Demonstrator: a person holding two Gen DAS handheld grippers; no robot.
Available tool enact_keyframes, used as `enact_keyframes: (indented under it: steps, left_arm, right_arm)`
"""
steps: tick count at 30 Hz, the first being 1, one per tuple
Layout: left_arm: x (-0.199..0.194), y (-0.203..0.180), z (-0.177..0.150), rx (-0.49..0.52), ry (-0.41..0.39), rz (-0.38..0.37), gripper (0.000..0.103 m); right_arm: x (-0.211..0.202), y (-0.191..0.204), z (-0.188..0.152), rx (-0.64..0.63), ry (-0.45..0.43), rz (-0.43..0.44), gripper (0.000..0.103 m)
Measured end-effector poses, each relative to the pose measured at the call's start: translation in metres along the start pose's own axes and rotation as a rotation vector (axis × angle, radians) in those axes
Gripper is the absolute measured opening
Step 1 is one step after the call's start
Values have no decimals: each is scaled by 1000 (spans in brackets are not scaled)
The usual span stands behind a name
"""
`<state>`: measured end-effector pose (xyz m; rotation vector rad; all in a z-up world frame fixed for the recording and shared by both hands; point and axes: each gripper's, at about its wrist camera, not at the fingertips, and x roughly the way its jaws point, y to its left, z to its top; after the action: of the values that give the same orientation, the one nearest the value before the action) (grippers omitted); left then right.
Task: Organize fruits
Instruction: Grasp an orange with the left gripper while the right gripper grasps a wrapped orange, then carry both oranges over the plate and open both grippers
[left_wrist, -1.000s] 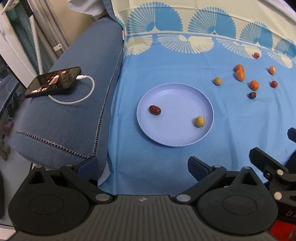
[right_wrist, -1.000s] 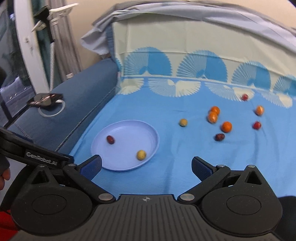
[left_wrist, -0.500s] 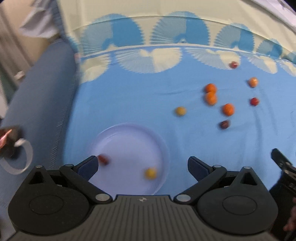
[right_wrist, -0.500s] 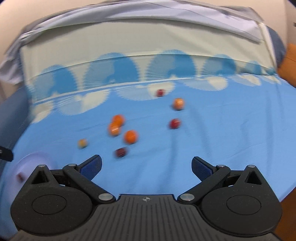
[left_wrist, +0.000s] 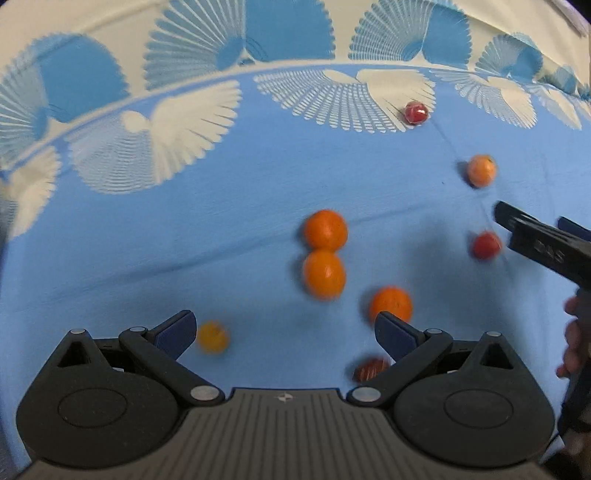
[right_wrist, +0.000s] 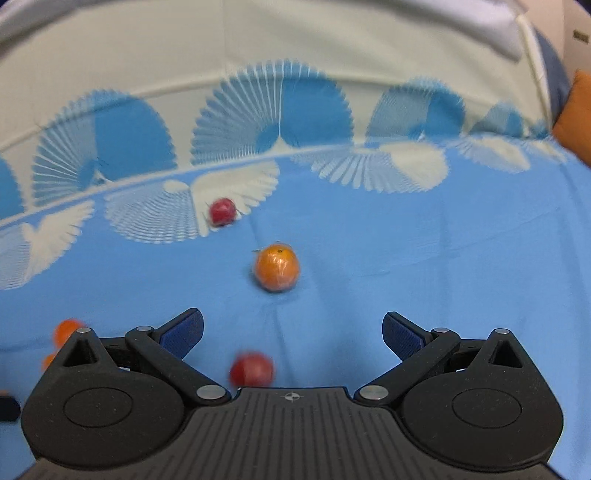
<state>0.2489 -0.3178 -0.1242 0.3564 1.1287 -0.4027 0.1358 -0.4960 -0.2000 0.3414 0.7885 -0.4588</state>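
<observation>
Small fruits lie scattered on the blue cloth. My left gripper (left_wrist: 284, 328) is open and empty above them. Two oranges (left_wrist: 325, 229) (left_wrist: 324, 274) touch just ahead of it, a third orange (left_wrist: 391, 304) sits by its right finger, a yellow fruit (left_wrist: 212, 335) by its left finger, and a dark red fruit (left_wrist: 369, 369) under its right finger. My right gripper (right_wrist: 291, 330) is open and empty; it also shows in the left wrist view (left_wrist: 535, 245). A red fruit (right_wrist: 252, 370) lies between its fingers, an orange (right_wrist: 277, 268) just ahead, another red fruit (right_wrist: 222, 211) farther off.
The blue cloth (left_wrist: 184, 240) has a cream band with blue fan patterns (right_wrist: 273, 110) along its far side. An orange cushion (right_wrist: 574, 114) shows at the right edge. A light orange fruit (left_wrist: 480, 170) and red fruits (left_wrist: 487, 245) (left_wrist: 416, 112) lie to the right.
Both grippers have moved right and forward, low over the loose fruits. The plate and the phone have left both views. Both stay open.
</observation>
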Motion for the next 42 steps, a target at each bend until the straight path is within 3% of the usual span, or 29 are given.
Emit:
enact_keyframes:
  steps: [7,13,14,15,16,17,18,19,20,25,30,35,37,42]
  left_arm:
    - [70,11,23,-79,112,-27,103]
    - [81,19,21,-85,136,-40,103]
    - [81,18,22,-84,144,-35,103]
    - [80,17,25,-85,152,-26,102]
    - [75,17,27,-86,134,-23,98]
    - [69,15,29,-79,105,-34,81]
    - [63,13,31,-69,89,-54,49]
    - [58,11,32,-48,85,-88,39]
    - [53,9,32,-31,83,-87,39]
    - [6,16,6,28,-16,-66,39]
    - [-51,44,-41,35,-69,-32,39]
    - [-118,77,-108,1,-67,8,39]
    - [-144,89,-135,8,-90,61,39]
    - [-201,122,-185,-56,-152,128,39]
  right_arm:
    - [82,5,14,-39,36,-42,102]
    - [80,8,6,-104,-31,-36,99]
    - [78,8,6,-106,-34,-16,90]
    - [75,9,6,-104,-37,7,66]
    - [71,12,6,-110,-47,23,45]
    - [67,16,7,-132,-47,21,39]
    - [63,19,9,-148,-43,3,39]
    - [58,19,9,-150,-48,-8,39]
    - [52,18,10,-140,-57,-12,39]
    - [-14,3,10,-62,-122,8,39]
    - [-113,8,-24,-101,-184,46,40]
    - [-199,32,-74,-101,-133,152,40]
    - [-229,48,-92,-115,-109,205,40]
    - [-295,99,-122,-232,-94,376,40]
